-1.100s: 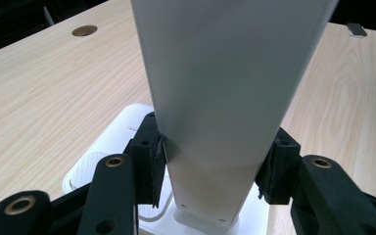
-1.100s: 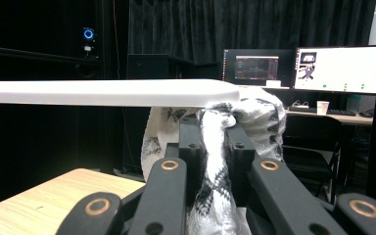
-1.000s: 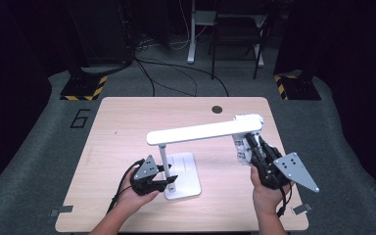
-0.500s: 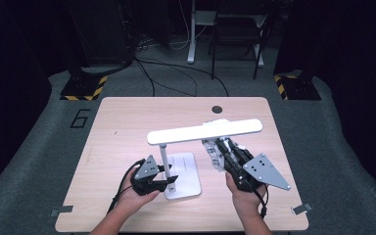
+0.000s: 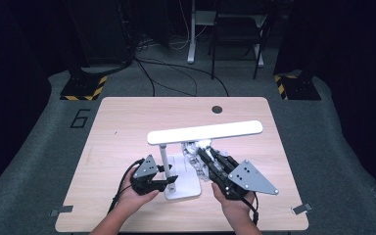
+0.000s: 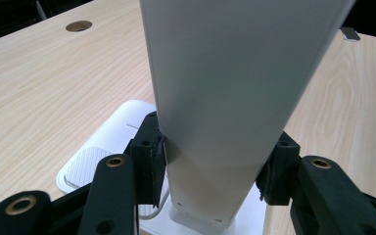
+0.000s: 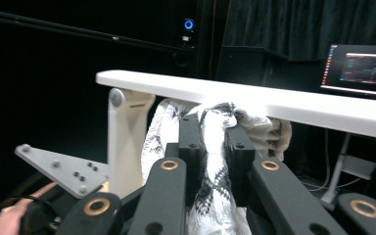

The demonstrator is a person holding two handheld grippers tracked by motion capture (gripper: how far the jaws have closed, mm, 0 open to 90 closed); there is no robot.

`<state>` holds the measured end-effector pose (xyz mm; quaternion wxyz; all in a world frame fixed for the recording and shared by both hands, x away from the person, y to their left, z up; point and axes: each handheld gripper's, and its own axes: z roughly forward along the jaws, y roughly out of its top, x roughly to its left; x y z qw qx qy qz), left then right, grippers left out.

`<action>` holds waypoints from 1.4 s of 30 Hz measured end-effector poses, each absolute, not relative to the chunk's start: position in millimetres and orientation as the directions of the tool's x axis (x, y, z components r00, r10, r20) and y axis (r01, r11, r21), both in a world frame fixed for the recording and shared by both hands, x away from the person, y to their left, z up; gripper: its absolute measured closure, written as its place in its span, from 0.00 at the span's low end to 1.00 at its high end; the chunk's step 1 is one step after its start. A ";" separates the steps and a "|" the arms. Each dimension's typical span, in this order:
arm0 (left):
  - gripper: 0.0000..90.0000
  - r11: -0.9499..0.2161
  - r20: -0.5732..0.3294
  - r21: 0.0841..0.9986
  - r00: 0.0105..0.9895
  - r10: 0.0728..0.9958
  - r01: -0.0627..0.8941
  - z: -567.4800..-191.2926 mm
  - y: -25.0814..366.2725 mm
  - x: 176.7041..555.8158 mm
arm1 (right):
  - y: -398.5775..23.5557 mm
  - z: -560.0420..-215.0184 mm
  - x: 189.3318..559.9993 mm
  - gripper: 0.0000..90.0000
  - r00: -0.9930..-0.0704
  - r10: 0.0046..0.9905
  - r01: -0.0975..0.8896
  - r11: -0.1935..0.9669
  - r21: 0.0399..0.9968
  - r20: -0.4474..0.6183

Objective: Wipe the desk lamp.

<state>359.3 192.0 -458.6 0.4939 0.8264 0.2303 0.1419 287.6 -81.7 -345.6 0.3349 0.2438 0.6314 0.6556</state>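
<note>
My left gripper (image 5: 169, 180) has its jaws clamped on the white upright post (image 6: 215, 161) of the desk lamp (image 5: 204, 132), low down just above the lamp's base (image 5: 188, 188) on the worktop (image 5: 127, 127). My right gripper (image 7: 214, 128) has its jaws clenched on a patterned white cloth (image 7: 215, 161), which bunches out ahead of the jaws and presses up against the underside of the lamp's light bar (image 7: 284, 105).
</note>
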 end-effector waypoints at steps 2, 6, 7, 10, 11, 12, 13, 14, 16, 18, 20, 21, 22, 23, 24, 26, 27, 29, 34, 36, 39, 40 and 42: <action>0.59 -0.405 0.004 0.882 0.855 0.519 0.242 -458.7 191.9 359.2 | -81.9 -343.1 285.9 0.90 -0.669 0.738 -0.125 0.006 0.992 -0.089; 0.59 -0.404 0.000 0.881 0.855 0.519 0.245 -458.6 192.0 359.5 | -83.1 -338.0 281.4 0.90 -0.678 0.730 -0.131 0.002 0.991 -0.091; 0.59 -0.404 0.000 0.881 0.855 0.519 0.245 -458.6 192.0 359.5 | -83.3 -337.0 280.2 0.90 -0.680 0.727 -0.136 -0.005 0.991 -0.089; 0.59 -0.402 0.000 0.882 0.854 0.520 0.245 -458.6 192.0 359.7 | -84.8 -332.6 277.2 0.90 -0.686 0.723 -0.137 -0.015 0.990 -0.084; 0.59 -0.405 0.003 0.881 0.854 0.521 0.244 -458.4 192.1 359.7 | -85.4 -331.4 276.9 0.90 -0.689 0.720 -0.137 -0.016 0.990 -0.083; 0.59 -0.403 0.002 0.882 0.853 0.522 0.245 -458.5 192.0 359.6 | -86.1 -329.6 276.6 0.90 -0.692 0.717 -0.136 -0.023 0.990 -0.079; 0.59 -0.403 0.002 0.882 0.853 0.522 0.245 -458.5 192.0 359.6 | -86.1 -329.6 276.6 0.90 -0.692 0.717 -0.136 -0.023 0.990 -0.079; 0.59 -0.397 -0.007 0.883 0.852 0.523 0.251 -458.5 191.7 359.7 | -87.4 -325.7 275.2 0.90 -0.696 0.715 -0.132 -0.034 0.991 -0.068; 0.59 -0.394 -0.012 0.883 0.851 0.525 0.256 -458.6 191.3 359.3 | -88.1 -323.7 274.1 0.90 -0.696 0.716 -0.126 -0.036 0.991 -0.063; 0.59 -0.391 -0.012 0.884 0.848 0.530 0.257 -458.7 189.7 358.6 | -91.1 -315.8 268.3 0.91 -0.701 0.710 -0.143 -0.045 0.989 -0.069; 0.59 -0.396 -0.015 0.880 0.849 0.528 0.262 -458.1 189.5 358.5 | -93.1 -305.5 261.7 0.91 -0.693 0.715 -0.182 -0.046 0.982 -0.095; 0.59 -0.396 -0.015 0.880 0.849 0.528 0.262 -458.1 189.5 358.5 | -93.1 -305.5 261.7 0.91 -0.693 0.715 -0.182 -0.046 0.982 -0.095; 0.59 -0.387 -0.014 0.885 0.845 0.534 0.260 -458.7 188.7 358.1 | -94.6 -297.0 259.3 0.91 -0.688 0.717 -0.205 -0.047 0.978 -0.110; 0.59 -0.387 -0.014 0.885 0.845 0.534 0.260 -458.7 188.7 358.1 | -94.6 -297.0 259.3 0.91 -0.688 0.717 -0.205 -0.047 0.978 -0.110; 0.59 -0.389 -0.014 0.884 0.845 0.534 0.260 -458.6 189.1 358.1 | -96.2 -288.8 260.3 0.91 -0.677 0.725 -0.219 -0.034 0.975 -0.127; 0.59 -0.388 -0.015 0.884 0.845 0.535 0.261 -458.7 189.1 358.1 | -98.7 -283.4 264.9 0.91 -0.668 0.732 -0.218 -0.024 0.976 -0.132; 0.59 -0.387 -0.015 0.884 0.844 0.536 0.261 -458.7 189.1 358.0 | -99.8 -281.8 266.8 0.90 -0.667 0.734 -0.212 -0.024 0.977 -0.127; 0.59 -0.386 -0.016 0.885 0.844 0.535 0.262 -458.8 189.3 358.1 | -101.3 -279.4 270.2 0.91 -0.666 0.736 -0.205 -0.024 0.978 -0.121; 0.58 -0.388 -0.022 0.883 0.850 0.527 0.263 -458.1 190.0 355.8 | -104.4 -272.4 284.6 0.90 -0.645 0.755 -0.185 -0.005 0.983 -0.118; 0.58 -0.411 -0.021 0.874 0.864 0.504 0.261 -456.5 192.3 354.8 | -105.2 -268.9 291.8 0.90 -0.634 0.765 -0.174 0.002 0.985 -0.114; 0.56 -0.404 -0.040 0.876 0.874 0.485 0.264 -455.6 194.3 353.8 | -105.8 -266.2 295.5 0.90 -0.626 0.772 -0.163 0.007 0.987 -0.109; 0.54 -0.402 -0.043 0.880 0.883 0.467 0.255 -455.3 196.0 352.4 | -106.6 -263.9 298.9 0.90 -0.616 0.779 -0.160 0.015 0.987 -0.112; 0.51 -0.394 -0.041 0.886 0.889 0.456 0.244 -454.7 197.0 351.2 | -106.4 -262.8 301.4 0.90 -0.606 0.787 -0.154 0.025 0.988 -0.114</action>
